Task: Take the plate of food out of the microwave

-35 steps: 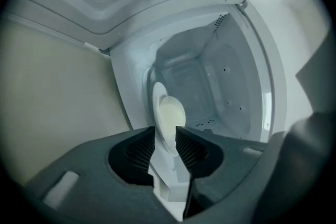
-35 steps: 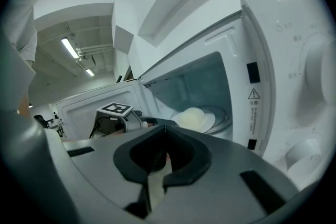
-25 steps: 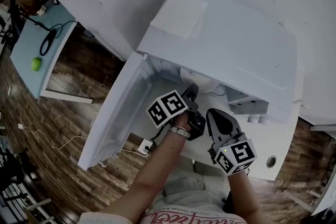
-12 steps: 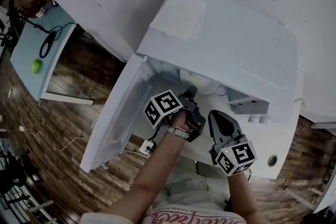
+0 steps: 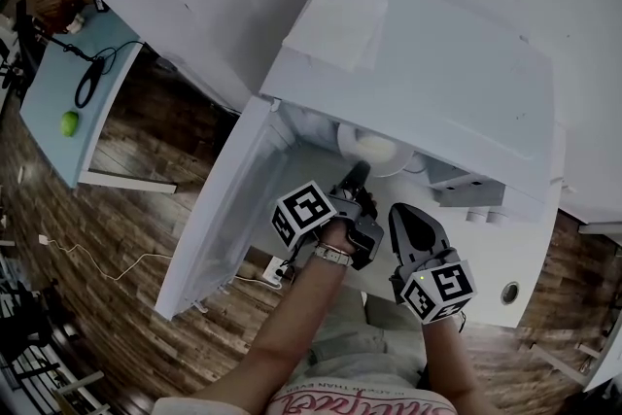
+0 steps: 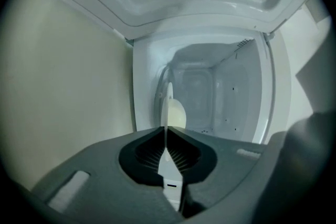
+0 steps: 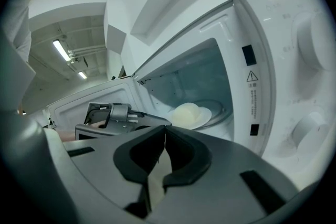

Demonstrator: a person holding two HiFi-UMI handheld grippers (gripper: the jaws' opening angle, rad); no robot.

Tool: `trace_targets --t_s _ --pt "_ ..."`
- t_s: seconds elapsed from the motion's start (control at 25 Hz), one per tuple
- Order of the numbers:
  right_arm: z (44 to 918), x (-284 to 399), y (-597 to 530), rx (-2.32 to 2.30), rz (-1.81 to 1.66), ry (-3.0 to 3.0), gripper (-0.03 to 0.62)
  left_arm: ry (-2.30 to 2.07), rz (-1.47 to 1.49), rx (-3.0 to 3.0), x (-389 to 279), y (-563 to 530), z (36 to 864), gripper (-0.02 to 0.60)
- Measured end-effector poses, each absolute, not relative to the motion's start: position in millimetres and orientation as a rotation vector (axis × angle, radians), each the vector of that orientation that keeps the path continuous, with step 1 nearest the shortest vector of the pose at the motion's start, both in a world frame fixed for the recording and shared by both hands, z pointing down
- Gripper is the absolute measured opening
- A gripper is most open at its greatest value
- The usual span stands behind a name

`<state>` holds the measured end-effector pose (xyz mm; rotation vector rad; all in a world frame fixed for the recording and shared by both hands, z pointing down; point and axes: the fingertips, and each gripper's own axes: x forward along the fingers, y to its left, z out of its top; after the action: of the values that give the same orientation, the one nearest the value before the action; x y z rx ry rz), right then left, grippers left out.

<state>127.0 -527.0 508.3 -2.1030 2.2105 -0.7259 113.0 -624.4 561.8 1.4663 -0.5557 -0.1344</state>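
A white plate (image 5: 346, 143) with a pale mound of food (image 5: 377, 149) sits in the open white microwave (image 5: 418, 63). My left gripper (image 5: 358, 172) reaches into the opening; its jaws have just been closing and are now shut on the plate's near rim. In the left gripper view the plate (image 6: 167, 107) runs edge-on between the pads, with the food (image 6: 177, 115) just beyond them. My right gripper (image 5: 400, 209) waits outside, to the right of the left one, shut with nothing in it. The right gripper view shows the plate (image 7: 206, 113) and the left gripper (image 7: 113, 115) in front of it.
The microwave door (image 5: 219, 219) hangs open to the left. A folded white sheet (image 5: 335, 29) lies on the microwave's top. The control panel with its knobs (image 7: 315, 34) is at the right. A desk with a green object (image 5: 68, 122) stands at far left, on a wooden floor with a wall socket (image 5: 269, 272).
The left gripper has rolled and its marker cube has shifted slightly down and left. More of the plate and food now shows at the microwave's opening. The right gripper has kept still.
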Motion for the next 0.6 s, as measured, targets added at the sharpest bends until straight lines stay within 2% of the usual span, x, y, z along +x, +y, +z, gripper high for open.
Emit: trace_targets --t_s 0.6 --pt "511.2 115.0 -524.4 -2.121 -0.736 2.217 0.014 -0.477 -0.179 1.480 100.0 -608.7 564.5 0.018"
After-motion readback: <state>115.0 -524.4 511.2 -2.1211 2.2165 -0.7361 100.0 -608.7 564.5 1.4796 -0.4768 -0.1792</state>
